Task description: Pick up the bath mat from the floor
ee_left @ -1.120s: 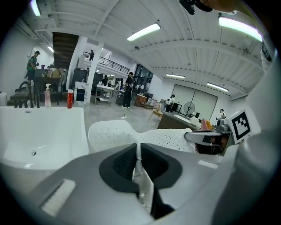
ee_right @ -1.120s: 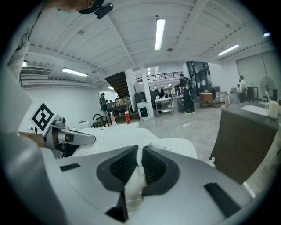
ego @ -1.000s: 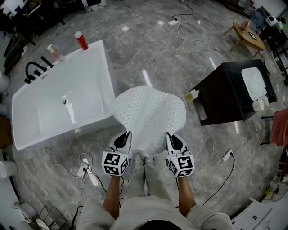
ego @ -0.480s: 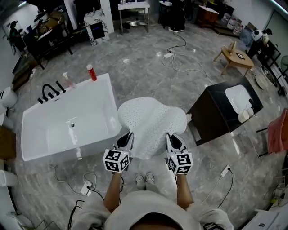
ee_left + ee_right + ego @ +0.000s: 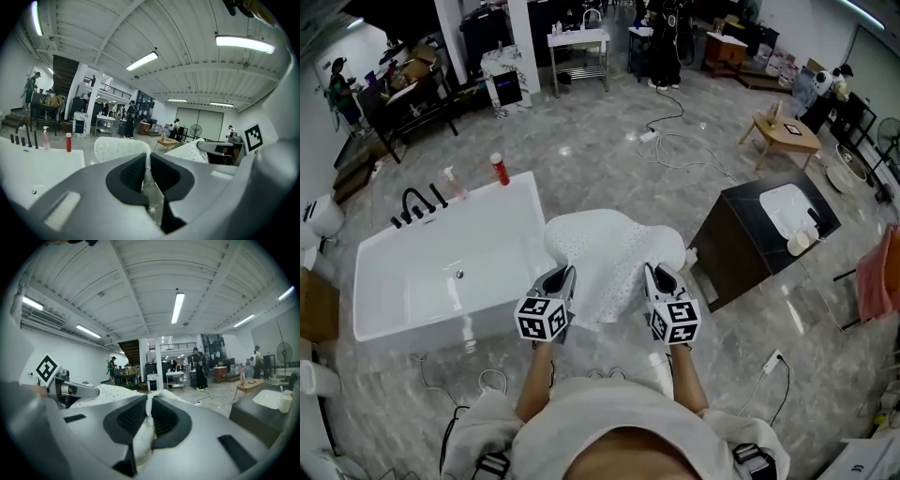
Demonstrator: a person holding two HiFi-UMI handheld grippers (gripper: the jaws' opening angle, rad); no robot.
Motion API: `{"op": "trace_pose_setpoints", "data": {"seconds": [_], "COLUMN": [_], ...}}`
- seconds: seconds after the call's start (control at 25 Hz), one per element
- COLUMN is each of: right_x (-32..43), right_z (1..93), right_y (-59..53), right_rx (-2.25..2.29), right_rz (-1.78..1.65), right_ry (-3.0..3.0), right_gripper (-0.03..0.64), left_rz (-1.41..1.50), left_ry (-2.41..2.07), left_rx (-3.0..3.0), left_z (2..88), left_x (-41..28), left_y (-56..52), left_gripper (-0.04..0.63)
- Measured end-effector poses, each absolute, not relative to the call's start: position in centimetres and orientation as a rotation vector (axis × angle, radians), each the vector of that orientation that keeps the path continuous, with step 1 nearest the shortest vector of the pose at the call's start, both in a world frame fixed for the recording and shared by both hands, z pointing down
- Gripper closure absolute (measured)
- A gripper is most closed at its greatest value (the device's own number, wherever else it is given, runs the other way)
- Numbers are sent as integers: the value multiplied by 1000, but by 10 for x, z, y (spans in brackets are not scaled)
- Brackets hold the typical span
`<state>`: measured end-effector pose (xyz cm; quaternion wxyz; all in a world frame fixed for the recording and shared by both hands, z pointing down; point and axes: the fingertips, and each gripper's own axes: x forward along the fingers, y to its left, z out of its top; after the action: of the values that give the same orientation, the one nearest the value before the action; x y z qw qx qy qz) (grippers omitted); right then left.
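The white perforated bath mat (image 5: 609,255) hangs off the floor in the head view, stretched between both grippers and drooping forward. My left gripper (image 5: 560,278) is shut on the mat's near left edge, and my right gripper (image 5: 654,277) is shut on its near right edge. In the left gripper view a thin fold of mat (image 5: 149,180) is pinched between the dark pads, with the mat's far lobe (image 5: 119,148) rising beyond. In the right gripper view bunched white mat (image 5: 147,420) sits squeezed between the pads, and the rest of the mat (image 5: 105,394) spreads to the left.
A white bathtub (image 5: 441,272) with black taps (image 5: 414,202) and a red bottle (image 5: 500,169) lies left of the mat. A dark vanity cabinet with a white basin (image 5: 764,234) stands right. Cables (image 5: 684,145) cross the grey marble floor; a small wooden table (image 5: 786,131) sits far right.
Both grippers have risen together with the mat in them; the mat has come up off the floor and now hangs between them. More of the room shows as the view lifts.
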<state>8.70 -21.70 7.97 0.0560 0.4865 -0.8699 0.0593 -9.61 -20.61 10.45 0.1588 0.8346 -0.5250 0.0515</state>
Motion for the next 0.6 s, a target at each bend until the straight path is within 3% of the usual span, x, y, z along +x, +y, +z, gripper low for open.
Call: {"op": "trace_pose_setpoints", "data": {"seconds": [0.6], "right_x": [93], "right_z": [66], "right_y": [-218], "right_rx": [1474], "right_rz": [125], "right_ry": [-2654], "right_gripper": [580], "left_rz": [111], "left_ry": [-1523], "left_rx": [2404], "left_z": [89], "left_x": [-95], "left_y": [-207], "left_gripper": [561]}}
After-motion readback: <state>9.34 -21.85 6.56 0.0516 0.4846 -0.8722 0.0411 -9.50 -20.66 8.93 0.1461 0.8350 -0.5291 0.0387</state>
